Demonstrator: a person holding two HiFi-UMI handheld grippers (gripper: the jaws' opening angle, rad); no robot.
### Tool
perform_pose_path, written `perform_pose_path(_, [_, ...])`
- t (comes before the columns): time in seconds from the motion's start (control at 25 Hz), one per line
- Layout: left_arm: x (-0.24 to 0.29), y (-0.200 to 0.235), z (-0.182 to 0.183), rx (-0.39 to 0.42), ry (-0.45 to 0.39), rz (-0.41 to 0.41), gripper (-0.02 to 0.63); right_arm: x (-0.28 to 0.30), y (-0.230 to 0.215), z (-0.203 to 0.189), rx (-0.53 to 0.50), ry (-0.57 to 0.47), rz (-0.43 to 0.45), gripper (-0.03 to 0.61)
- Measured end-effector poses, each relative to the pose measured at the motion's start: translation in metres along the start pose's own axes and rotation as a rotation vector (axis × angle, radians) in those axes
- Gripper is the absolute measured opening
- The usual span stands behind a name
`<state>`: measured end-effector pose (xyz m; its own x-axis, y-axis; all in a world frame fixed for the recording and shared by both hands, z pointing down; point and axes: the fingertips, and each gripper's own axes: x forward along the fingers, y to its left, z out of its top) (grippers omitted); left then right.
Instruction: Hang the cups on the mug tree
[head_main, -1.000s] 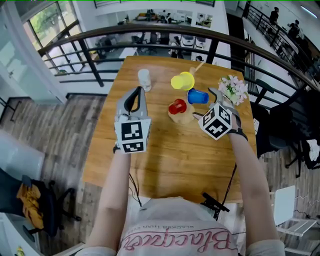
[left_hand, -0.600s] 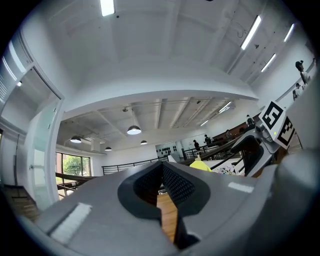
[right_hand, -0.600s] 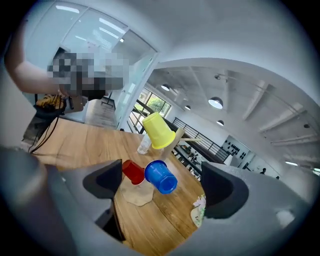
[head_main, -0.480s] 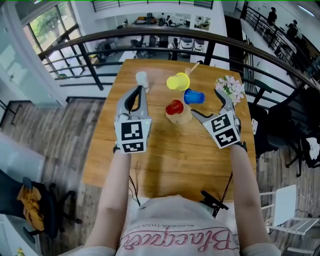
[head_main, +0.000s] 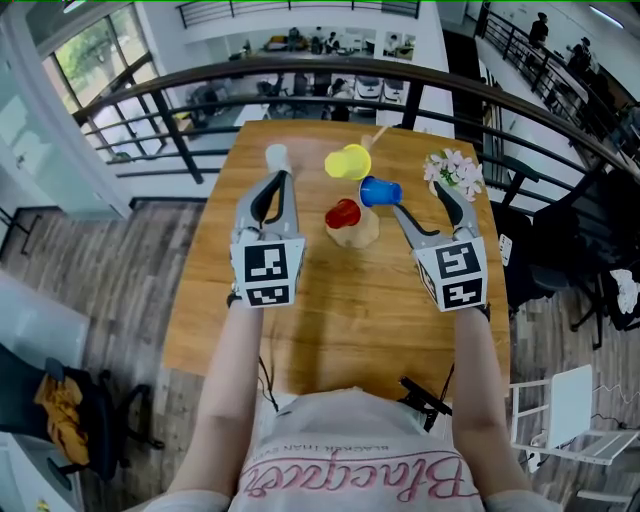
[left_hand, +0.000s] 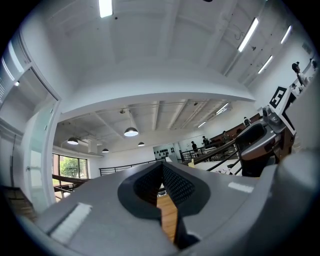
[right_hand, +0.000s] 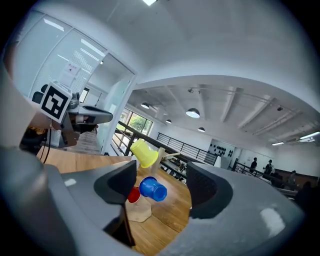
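The mug tree stands on its wooden base at the table's far middle. A yellow cup, a blue cup and a red cup hang on it. A white cup stands on the table just beyond my left gripper, which is shut and empty. My right gripper hovers right of the tree; its jaws have just been closing, still apart, nothing between them. In the right gripper view the blue cup, yellow cup and red cup lie ahead of the jaws.
A bunch of pale flowers lies at the table's far right corner. The wooden table ends at a dark curved railing with a drop behind it. My left gripper shows at the left of the right gripper view.
My right gripper has drawn back from the blue cup, risen and rolled upright, and its jaws stand narrower. The blue cup stays on the tree. The left gripper has hardly shifted.
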<state>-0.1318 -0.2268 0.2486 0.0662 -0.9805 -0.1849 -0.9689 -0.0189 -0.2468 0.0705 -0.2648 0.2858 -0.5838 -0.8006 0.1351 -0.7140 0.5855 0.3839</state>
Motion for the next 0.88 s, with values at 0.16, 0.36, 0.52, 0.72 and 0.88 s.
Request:
perform_pose_path(0.16, [-0.003,-0.002,0.003,-0.009,-0.008,-0.001,0.014,-0.010,-0.006,0.009,0.020,-0.042,-0.035,0.239])
perform_pose_path(0.36, [-0.005,-0.005,0.009,-0.013,-0.020,-0.021,0.014,-0.021,-0.011,0.015,0.050,-0.074,-0.080,0.153])
perform_pose_path(0.52, [-0.008,-0.006,0.012,-0.055,-0.017,-0.033,0.014,-0.032,-0.018,0.019,0.060,-0.105,-0.129,0.046])
perform_pose_path(0.72, [-0.010,-0.010,0.015,-0.074,-0.023,-0.066,0.014,-0.045,-0.026,0.022,0.079,-0.143,-0.178,0.002])
perform_pose_path(0.88, [-0.015,-0.011,0.020,-0.083,-0.032,-0.081,0.014,-0.056,-0.028,0.026,0.105,-0.175,-0.205,0.002])
